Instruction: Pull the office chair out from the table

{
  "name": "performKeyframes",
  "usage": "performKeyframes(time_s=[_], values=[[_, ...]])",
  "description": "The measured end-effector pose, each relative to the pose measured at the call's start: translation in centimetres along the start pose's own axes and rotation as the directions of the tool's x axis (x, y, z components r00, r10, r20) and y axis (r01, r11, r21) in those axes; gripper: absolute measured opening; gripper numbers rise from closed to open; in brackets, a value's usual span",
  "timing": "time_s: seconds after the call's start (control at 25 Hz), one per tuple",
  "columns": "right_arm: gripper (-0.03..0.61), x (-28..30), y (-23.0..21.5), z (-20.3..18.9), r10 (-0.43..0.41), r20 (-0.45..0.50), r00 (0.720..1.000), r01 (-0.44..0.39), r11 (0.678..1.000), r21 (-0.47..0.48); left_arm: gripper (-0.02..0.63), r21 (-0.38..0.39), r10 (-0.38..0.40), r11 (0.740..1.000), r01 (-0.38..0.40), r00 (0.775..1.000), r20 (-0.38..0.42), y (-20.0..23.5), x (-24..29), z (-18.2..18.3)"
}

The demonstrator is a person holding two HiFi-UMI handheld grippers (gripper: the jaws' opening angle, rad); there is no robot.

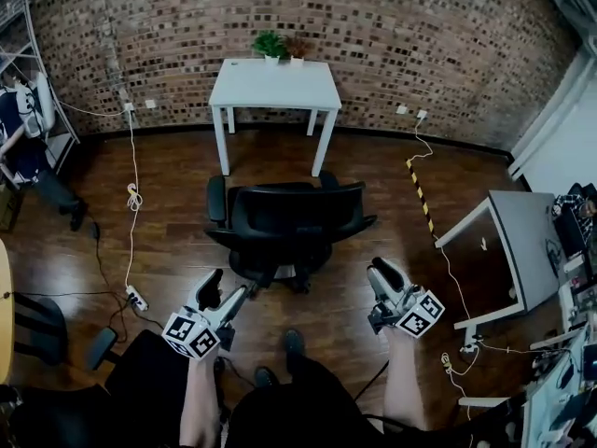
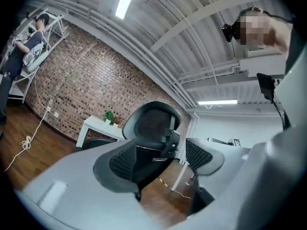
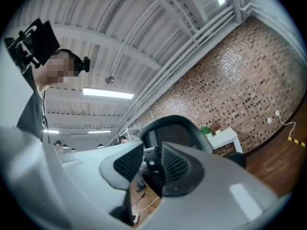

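Two grippers hovering behind office chair (image 1: 284, 217), both empty.
Left gripper (image 1: 229, 293) gaping wide, right gripper (image 1: 380, 274) narrower; only head view is showing the gap to table (image 1: 275, 82) (gripper views aren't).

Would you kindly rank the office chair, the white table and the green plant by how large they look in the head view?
1. The office chair, though it sits nearer the camera.
2. The white table, only slightly smaller.
3. The green plant, by far the smallest.

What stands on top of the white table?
Two small potted plants stand at the far edge of the white table. The rest of its top is bare; nothing hides it.
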State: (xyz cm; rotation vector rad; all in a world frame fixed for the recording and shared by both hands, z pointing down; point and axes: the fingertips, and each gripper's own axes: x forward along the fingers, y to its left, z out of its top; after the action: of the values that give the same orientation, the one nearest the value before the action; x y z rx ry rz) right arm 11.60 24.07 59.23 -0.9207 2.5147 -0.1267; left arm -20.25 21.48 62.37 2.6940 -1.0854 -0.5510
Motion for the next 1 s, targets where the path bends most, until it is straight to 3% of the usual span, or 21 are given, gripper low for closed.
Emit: performKeyframes(time_s=[0.08, 0.24, 0.36, 0.44, 0.56, 0.68, 0.84, 1.0], values=[[0.008, 0.0, 4.5, -1.0, 0.022, 0.008, 1.000, -0.022, 0.999, -0.024, 0.411, 0.012, -0.056, 0.998, 0.056, 0.998, 0.011, -1.5, -0.9, 1.0], [0.008, -0.7, 8.4, 1.8, 0.037, 0.062, 0.997, -0.036, 0.999, -0.010, 0.411, 0.040, -0.127, 0.991, 0.125, 0.991, 0.046, -5.8, -0.4, 3.5], [0.008, -3.8, 12.1, 4.7, 0.133, 0.175, 0.976, -0.133, 0.991, -0.011, 0.411, 0.098, -0.149, 0.985, 0.143, 0.987, 0.064, -9.8, -2.4, 4.0], [0.008, -4.7, 14.3, 5.7, 0.167, 0.205, 0.964, -0.156, 0.985, -0.069, 0.411, 0.145, -0.170, 0.977, 0.156, 0.981, 0.090, -11.6, -4.3, 5.5], [0.008, -4.4, 16.0, 6.5, 0.142, 0.152, 0.978, -0.114, 0.977, -0.181, 0.403, 0.189, -0.184, 0.969, 0.159, 0.975, 0.125, -13.8, -6.1, 7.8], [0.008, -5.2, 17.6, 8.8, 0.172, 0.124, 0.977, -0.135, 0.956, -0.259, 0.393, 0.232, -0.180, 0.962, 0.147, 0.976, 0.126, -16.8, -6.1, 8.9], [0.008, -8.5, 18.5, 11.3, 0.158, 0.062, 0.985, -0.117, 0.897, -0.427, 0.390, 0.288, -0.199, 0.945, 0.157, 0.972, 0.125, -22.7, -5.3, 8.2], [0.008, -10.8, 16.9, 13.2, 0.135, 0.049, 0.990, -0.095, 0.870, -0.483, 0.388, 0.322, -0.238, 0.928, 0.188, 0.963, 0.125, -27.2, -2.5, 8.2]])
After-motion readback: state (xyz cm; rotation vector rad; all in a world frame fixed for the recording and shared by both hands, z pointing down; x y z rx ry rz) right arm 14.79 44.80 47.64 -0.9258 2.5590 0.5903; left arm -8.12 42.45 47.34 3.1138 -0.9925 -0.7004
